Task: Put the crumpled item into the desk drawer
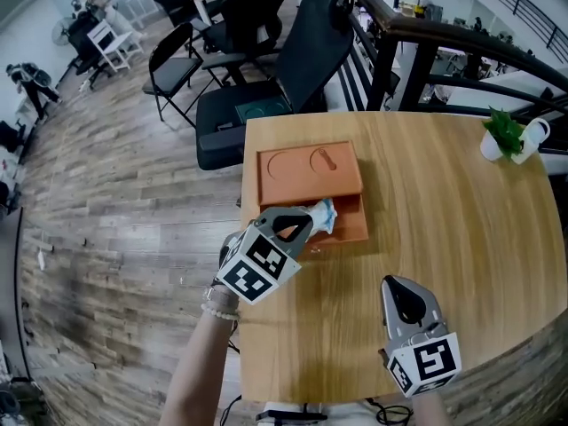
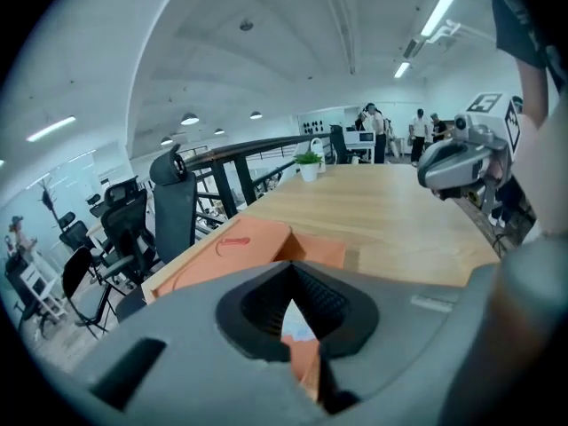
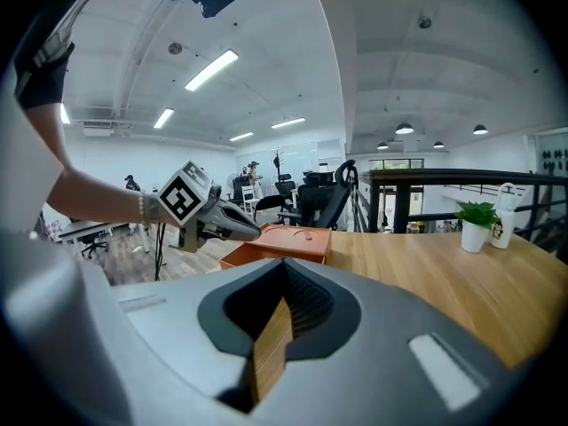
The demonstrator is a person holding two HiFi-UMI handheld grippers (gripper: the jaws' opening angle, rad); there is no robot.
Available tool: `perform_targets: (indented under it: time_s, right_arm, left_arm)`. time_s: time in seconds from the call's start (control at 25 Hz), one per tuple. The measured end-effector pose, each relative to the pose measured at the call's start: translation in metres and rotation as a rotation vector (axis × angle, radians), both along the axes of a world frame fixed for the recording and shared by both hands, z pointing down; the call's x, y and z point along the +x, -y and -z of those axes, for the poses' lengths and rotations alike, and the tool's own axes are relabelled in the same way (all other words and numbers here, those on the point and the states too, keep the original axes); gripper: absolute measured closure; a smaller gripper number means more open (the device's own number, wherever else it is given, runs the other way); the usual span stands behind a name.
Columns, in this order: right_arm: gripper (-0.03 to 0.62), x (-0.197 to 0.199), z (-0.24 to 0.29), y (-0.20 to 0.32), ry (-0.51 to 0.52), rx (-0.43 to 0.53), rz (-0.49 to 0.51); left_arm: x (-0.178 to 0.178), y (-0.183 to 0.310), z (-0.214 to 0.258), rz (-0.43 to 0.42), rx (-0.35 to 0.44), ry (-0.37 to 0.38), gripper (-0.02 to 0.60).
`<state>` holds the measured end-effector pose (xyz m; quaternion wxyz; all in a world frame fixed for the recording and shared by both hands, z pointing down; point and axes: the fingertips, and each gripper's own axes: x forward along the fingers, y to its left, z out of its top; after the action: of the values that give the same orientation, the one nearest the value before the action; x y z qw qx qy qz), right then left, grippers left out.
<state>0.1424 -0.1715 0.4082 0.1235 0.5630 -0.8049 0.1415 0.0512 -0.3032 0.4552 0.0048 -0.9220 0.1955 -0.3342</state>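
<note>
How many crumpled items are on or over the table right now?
1. The crumpled item is pinched in the left gripper, at the open drawer of the orange box. No other shows on the table, though the gripper hides part of the drawer.

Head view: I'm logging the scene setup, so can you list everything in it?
table: one, light wood, right half of view
drawer box: one, orange, near the table's left edge, drawer open
crumpled item: one, white and pale blue, by the open drawer, in the left gripper
potted plant: one, green in a white pot, table's far right edge
container: one, white, beside the plant
office chairs: several, black, beyond the table
railing: one, dark, behind the table
left gripper: one, grey, shut on the crumpled item
right gripper: one, grey, shut, empty, near table edge
</note>
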Motion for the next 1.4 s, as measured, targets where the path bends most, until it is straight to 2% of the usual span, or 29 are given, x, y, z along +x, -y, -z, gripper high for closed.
perform_targets:
  time_s: [0.24, 0.44, 0.72, 0.88, 1.2, 1.4]
  right_arm:
    - [0.589, -0.01, 0.02, -0.004, -0.002, 0.04, 0.02]
    - [0.589, -0.022, 0.041, -0.01, -0.004, 0.076, 0.038]
    - [0.589, -0.031, 0.067, -0.02, -0.006, 0.127, 0.061]
    - [0.589, -0.034, 0.082, -0.027, -0.012, 0.151, 0.069]
    - [0.589, -0.047, 0.124, -0.048, 0.017, 0.208, 0.101]
    - [0.589, -0.055, 0.139, -0.063, 0.02, 0.23, 0.13]
  left_arm:
    - [-0.022, -0.02, 0.043, 0.107, 0.044, -0.126, 0.583]
    - [-0.039, -0.044, 0.075, 0.152, 0.1, -0.173, 0.583]
    - [-0.054, -0.079, 0.124, 0.221, 0.16, -0.283, 0.583]
    - [-0.064, -0.098, 0.149, 0.243, 0.211, -0.317, 0.583]
    - [-0.08, -0.131, 0.184, 0.3, 0.268, -0.339, 0.583]
    - [-0.089, -0.152, 0.207, 0.341, 0.299, -0.389, 0.583]
